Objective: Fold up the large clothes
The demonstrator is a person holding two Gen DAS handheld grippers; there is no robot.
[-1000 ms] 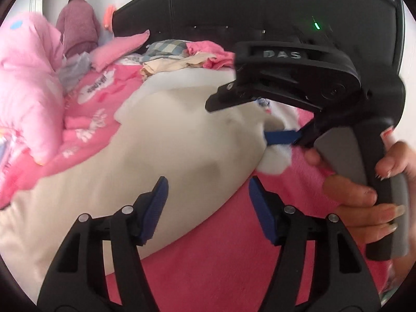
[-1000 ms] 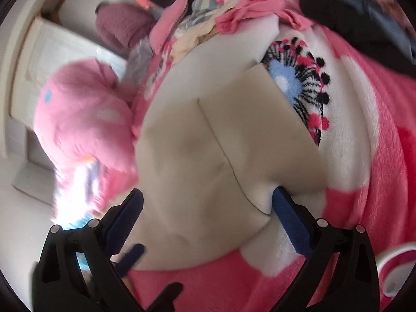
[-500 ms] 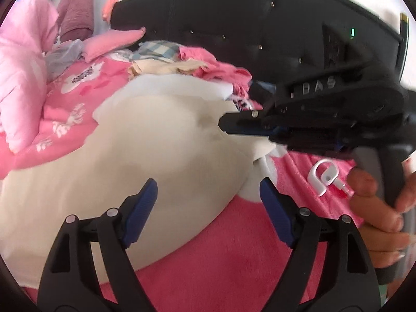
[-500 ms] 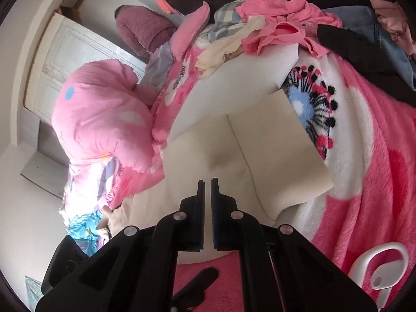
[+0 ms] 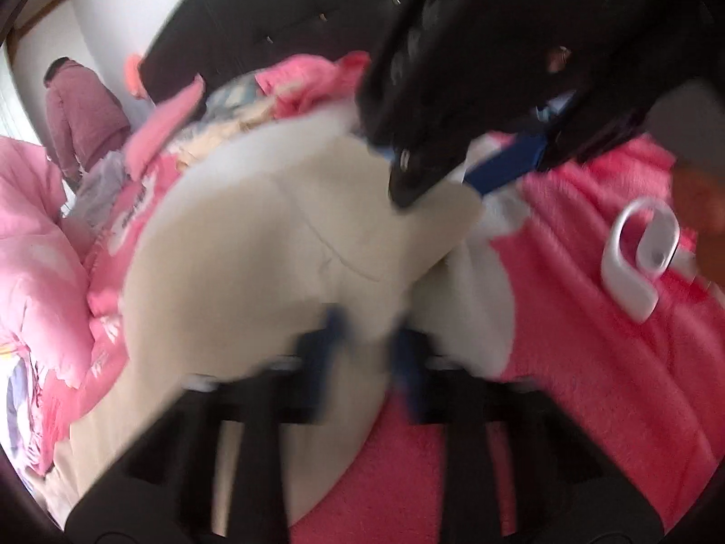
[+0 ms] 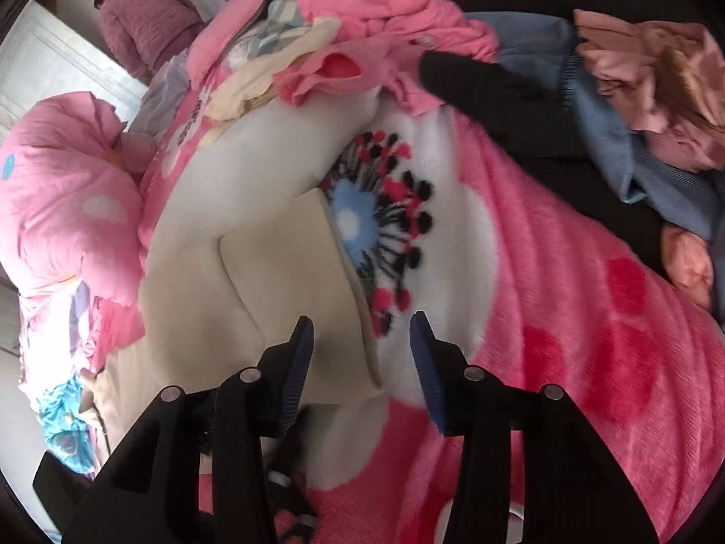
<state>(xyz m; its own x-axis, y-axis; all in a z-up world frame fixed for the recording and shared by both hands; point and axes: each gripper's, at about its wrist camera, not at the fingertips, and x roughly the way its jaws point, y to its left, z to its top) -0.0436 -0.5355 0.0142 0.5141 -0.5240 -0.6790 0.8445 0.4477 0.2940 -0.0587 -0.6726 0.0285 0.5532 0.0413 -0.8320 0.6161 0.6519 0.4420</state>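
Left wrist: tongs (image 5: 369,340) pinching beige garment (image 5: 253,245) edge.

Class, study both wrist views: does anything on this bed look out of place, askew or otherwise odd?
Yes. A white plastic hook lies loose on the pink blanket, an odd thing among fabric. The unfolded clothes pile sprawls messily near the headboard. The cream garment lies folded, though its top layer sits slightly askew.

Bed: pink blanket (image 6: 566,272) with a flower print covers it.
Headboard (image 5: 281,13): dark, padded, at far end.
Wall (image 5: 118,4): white, far left.
Door (image 6: 50,68): white, panelled, far left.
Light: soft daylight.
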